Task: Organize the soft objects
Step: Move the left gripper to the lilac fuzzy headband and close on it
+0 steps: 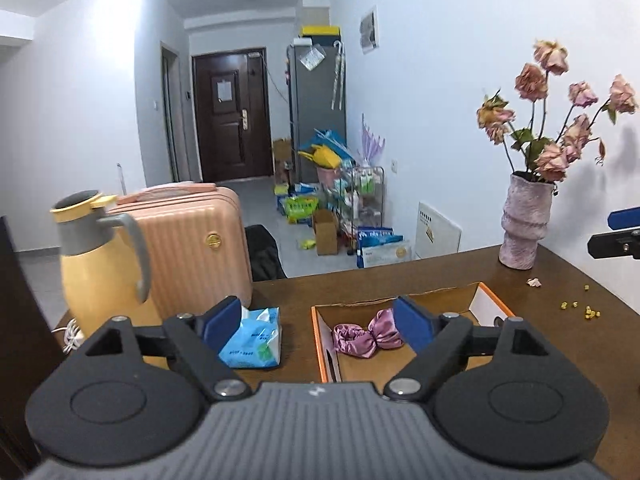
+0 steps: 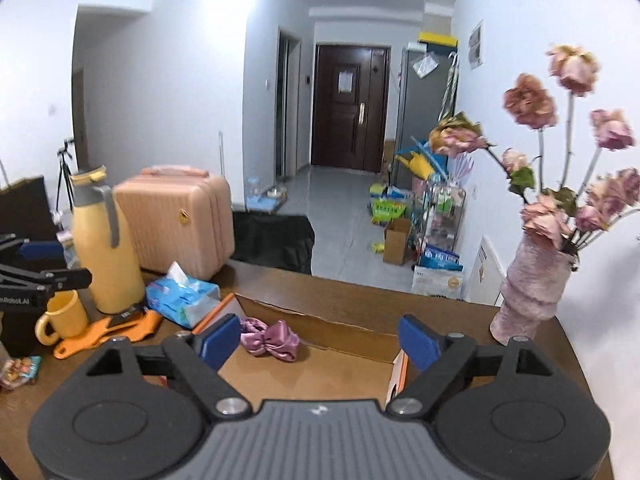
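Observation:
A pink satin scrunchie (image 1: 366,336) lies inside an open cardboard box with an orange rim (image 1: 318,340) on the brown table; it also shows in the right wrist view (image 2: 272,343), in the same box (image 2: 320,368). A blue tissue pack (image 1: 252,338) lies left of the box, and shows in the right wrist view (image 2: 182,296). My left gripper (image 1: 318,324) is open and empty, hovering above the gap between tissue pack and box. My right gripper (image 2: 320,340) is open and empty above the box, the scrunchie near its left finger.
A yellow jug (image 1: 100,260), a pink suitcase (image 1: 196,248) and a vase of dried roses (image 1: 526,224) stand at the table's far side. A yellow mug (image 2: 64,316), an orange item (image 2: 104,330) and a snack packet (image 2: 18,372) lie left. Crumbs (image 1: 580,308) lie right.

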The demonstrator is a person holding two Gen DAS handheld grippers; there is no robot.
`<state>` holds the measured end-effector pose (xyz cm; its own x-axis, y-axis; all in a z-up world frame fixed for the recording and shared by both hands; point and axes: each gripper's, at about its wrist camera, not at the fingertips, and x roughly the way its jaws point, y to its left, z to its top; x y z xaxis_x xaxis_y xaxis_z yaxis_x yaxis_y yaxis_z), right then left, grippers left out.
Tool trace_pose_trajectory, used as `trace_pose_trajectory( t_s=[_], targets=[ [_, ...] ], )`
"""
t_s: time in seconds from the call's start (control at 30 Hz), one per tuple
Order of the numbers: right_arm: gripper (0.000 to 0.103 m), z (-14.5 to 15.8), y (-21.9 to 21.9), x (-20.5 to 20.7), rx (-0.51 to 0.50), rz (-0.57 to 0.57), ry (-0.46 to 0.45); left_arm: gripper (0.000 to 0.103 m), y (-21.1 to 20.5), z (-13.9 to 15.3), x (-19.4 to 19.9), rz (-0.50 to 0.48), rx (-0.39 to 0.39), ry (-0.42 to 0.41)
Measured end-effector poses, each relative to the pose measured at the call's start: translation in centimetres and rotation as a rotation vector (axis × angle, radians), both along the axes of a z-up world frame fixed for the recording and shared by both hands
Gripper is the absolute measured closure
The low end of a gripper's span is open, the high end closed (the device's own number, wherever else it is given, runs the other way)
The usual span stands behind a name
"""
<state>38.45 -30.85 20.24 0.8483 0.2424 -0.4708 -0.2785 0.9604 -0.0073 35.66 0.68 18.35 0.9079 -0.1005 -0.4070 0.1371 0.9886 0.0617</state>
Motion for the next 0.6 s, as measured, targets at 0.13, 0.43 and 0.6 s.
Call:
trace_pose_trajectory(
  t_s=[0.13,0.43,0.6],
  targets=[
    [0.016,-1.6,0.3,-6.0,0.016,0.009,-0.089,0.014,0.3,-1.7,-5.6,0.003,-0.025,-0.044],
    [0.012,-8.5,1.7,-20.3,0.082,0.015,-0.213,0.005,1.7,-8.3,-20.1,-0.004,-0.025,-0.203],
    [0.003,-12.4,3.1,-26.9,0.086,-0.082,-0.281,0.004,2.3,-12.4,-26.6,0.062,0.011,-0.236]
  ],
)
